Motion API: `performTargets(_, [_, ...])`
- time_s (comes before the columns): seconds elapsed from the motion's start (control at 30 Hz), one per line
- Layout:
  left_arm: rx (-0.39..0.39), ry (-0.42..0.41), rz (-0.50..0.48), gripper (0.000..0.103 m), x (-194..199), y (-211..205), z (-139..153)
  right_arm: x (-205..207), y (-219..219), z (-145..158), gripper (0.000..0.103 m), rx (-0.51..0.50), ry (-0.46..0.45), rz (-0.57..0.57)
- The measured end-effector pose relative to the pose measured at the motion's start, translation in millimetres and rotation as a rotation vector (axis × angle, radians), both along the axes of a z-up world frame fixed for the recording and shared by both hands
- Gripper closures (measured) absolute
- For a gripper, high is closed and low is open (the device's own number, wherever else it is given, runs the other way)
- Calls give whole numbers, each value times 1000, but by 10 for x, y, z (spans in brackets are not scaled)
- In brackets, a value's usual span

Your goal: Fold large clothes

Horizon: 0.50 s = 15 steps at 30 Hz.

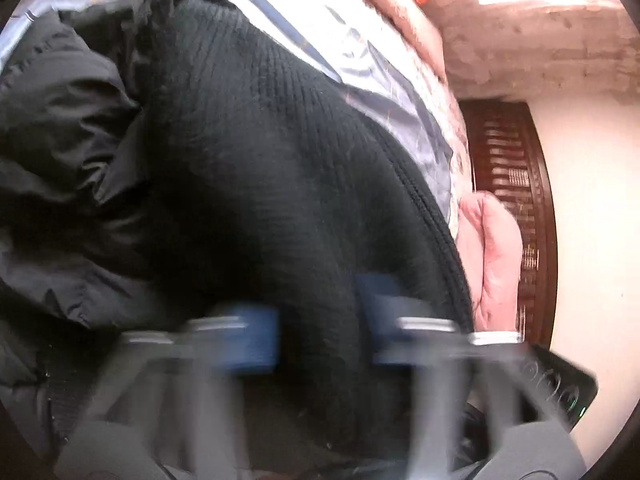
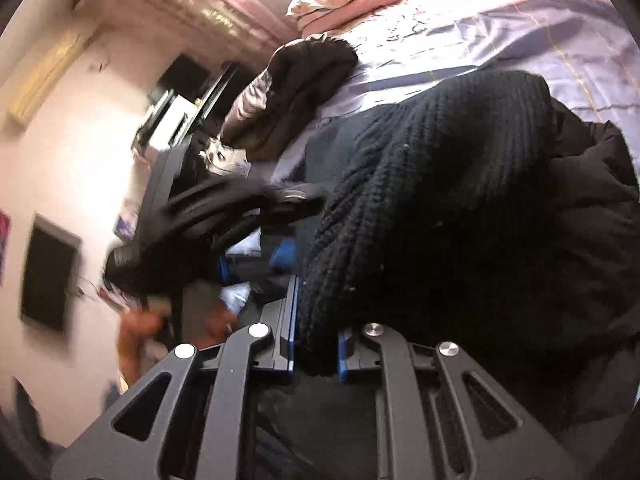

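Both jaws clenched on black knit sweater (image 2: 440,184): right gripper (image 2: 314,354) at its near edge, left gripper (image 1: 320,320) likewise. Lift evenly, keep edge taut over bed (image 2: 500,32).

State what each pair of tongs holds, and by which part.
Both tongs, left and right, pinch the black knit sweater at its near edge.
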State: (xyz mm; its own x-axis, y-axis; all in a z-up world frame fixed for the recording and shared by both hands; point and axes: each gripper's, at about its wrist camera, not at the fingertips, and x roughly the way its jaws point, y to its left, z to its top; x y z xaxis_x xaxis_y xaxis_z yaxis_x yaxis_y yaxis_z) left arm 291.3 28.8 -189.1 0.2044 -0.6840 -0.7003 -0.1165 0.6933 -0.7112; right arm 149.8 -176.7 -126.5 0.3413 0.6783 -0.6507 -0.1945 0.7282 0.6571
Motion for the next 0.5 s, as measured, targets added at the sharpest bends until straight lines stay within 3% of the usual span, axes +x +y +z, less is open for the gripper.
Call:
performTargets(0.07, [-3,30,11,85,-49,36,-45,-116,6,-78,88,-44,-29,-5])
performTargets(0.17, [187,-42,-37,85,-182,-27,90,-187,-72,-352,88,10,17,-8])
performTargets(0.27, [338,-65,-69,85,-376,-123,93,-226,-29,-599,88,-40,38,-5])
performTargets(0.37, [500,31,-76,85,-452,-126,-362,-210,53,-938,88,-150,93,17])
performTargets(0.4, [507,98,-67,85,-428,-101,-564,-190,85,-1125,88,-150,145,18])
performTargets(0.47, [504,150,-52,85,-368,-86,-733,-154,109,-1355,87,-129,224,19])
performTargets(0.5, [515,142,-57,85,-345,-111,-716,-141,111,-1396,79,-124,240,13])
